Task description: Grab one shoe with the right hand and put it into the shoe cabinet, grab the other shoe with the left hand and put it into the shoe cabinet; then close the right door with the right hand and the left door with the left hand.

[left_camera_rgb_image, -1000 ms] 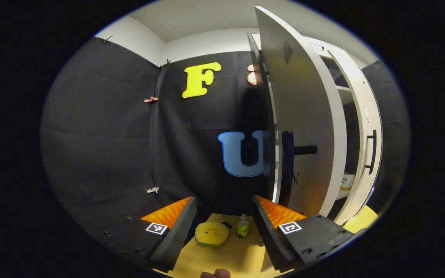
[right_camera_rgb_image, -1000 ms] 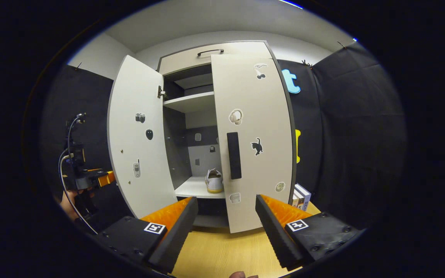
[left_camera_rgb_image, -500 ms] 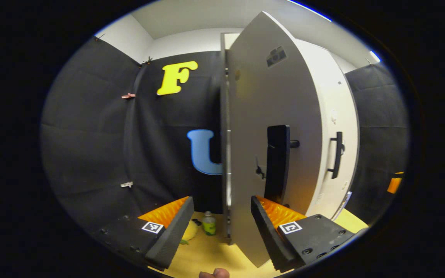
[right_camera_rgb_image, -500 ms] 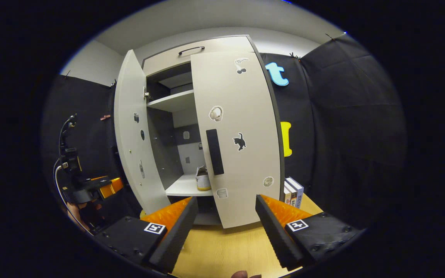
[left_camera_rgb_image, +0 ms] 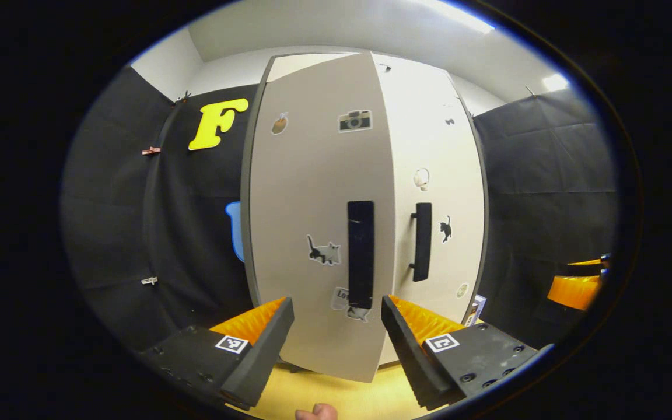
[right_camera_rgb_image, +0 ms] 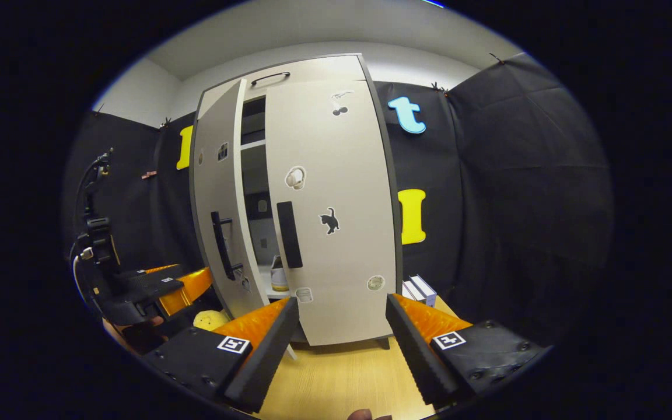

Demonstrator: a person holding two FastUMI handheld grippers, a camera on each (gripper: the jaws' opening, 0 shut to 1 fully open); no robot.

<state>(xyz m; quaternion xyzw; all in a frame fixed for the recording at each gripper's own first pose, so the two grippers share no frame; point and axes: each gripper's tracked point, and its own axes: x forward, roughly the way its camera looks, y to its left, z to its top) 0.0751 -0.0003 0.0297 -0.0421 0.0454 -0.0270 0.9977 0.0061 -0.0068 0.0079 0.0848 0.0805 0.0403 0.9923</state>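
Observation:
The white shoe cabinet (right_camera_rgb_image: 312, 67) stands ahead. Its right door (right_camera_rgb_image: 336, 175) is flat against the front; its left door (right_camera_rgb_image: 219, 192) is still ajar by a narrow gap. Through that gap one white shoe (right_camera_rgb_image: 279, 279) shows on a shelf. My left gripper (left_camera_rgb_image: 336, 344) is open, close in front of the left door (left_camera_rgb_image: 312, 204), below its black handle (left_camera_rgb_image: 361, 254). I cannot tell if it touches. In the right gripper view the left gripper (right_camera_rgb_image: 187, 286) sits just left of that door. My right gripper (right_camera_rgb_image: 342, 344) is open and empty, back from the right door.
The right gripper (left_camera_rgb_image: 572, 286) shows at the far right edge of the left gripper view. Books (right_camera_rgb_image: 420, 289) stand by the cabinet's right foot. A yellow plush toy (right_camera_rgb_image: 210, 319) lies on the wooden floor (right_camera_rgb_image: 336, 379) left of the cabinet.
The left door has swung from wide open to nearly shut, with the left gripper following its outer face. The right door went fully flat. The right gripper stayed back, open.

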